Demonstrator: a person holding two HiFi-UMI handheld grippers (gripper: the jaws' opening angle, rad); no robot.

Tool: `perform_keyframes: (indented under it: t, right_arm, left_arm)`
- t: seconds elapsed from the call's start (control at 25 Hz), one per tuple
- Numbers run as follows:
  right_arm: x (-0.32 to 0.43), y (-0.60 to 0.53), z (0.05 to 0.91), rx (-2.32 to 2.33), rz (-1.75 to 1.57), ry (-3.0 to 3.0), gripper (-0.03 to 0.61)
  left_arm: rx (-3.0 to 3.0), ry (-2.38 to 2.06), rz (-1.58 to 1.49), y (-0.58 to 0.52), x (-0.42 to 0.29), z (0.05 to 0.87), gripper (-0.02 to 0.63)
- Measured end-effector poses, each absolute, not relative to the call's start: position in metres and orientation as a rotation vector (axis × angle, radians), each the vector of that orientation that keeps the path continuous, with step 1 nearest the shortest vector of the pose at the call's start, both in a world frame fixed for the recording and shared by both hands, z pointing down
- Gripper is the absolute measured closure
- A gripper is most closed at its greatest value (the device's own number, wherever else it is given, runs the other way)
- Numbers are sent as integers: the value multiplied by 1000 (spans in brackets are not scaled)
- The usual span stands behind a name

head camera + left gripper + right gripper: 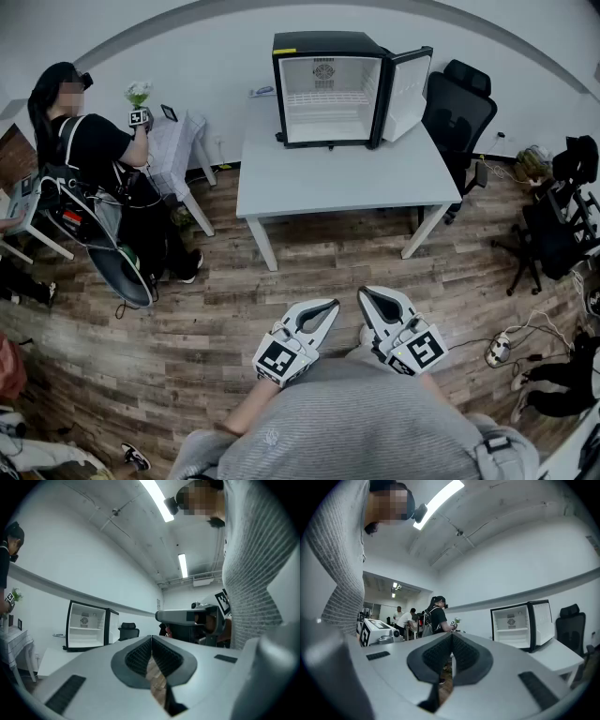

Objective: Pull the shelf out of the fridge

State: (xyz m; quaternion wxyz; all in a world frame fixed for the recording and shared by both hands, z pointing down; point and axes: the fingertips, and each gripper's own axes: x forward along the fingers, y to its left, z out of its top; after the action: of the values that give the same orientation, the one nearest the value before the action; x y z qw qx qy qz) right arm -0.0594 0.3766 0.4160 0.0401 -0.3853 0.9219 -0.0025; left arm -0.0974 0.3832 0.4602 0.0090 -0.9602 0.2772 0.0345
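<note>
The fridge [328,89] stands at the far end of the white tabletop [337,183], against the wall; it is a small black box with a white inside, and its door [409,92] is swung open to the right; the shelf [326,97] sits inside it, level, about halfway up and fully within the cabinet, with nothing on it that can be made out. The rest of the tabletop is bare apart from a small flat thing beside the fridge's left side, too small to identify.

Both tongs are held low and close to the person's grey jumper [356,422], over the wooden floor [216,309] and well apart from the tabletop; the left tongs [330,305] and the right tongs [365,293] point forward towards the fridge, side by side, each with its marker cube nearest the body. In the left gripper view the two dark ribbed pads meet along a closed seam with nothing between them; the right gripper view shows the same, its jaws pressed together and empty.

A black office chair [459,112] stands just beside the open door, to the right of the tabletop; at the far left another person [89,155] in dark clothes stands at a small side table; a power strip [497,350] with cables lies on the floor at the right.
</note>
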Motion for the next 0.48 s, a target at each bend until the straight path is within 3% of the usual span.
perform_keyframes:
  t: [0.48]
  right_arm:
    - [-60, 380, 419, -1175, -11, 2829, 566]
  left_arm:
    - [-3028, 889, 80, 387, -99, 468, 600]
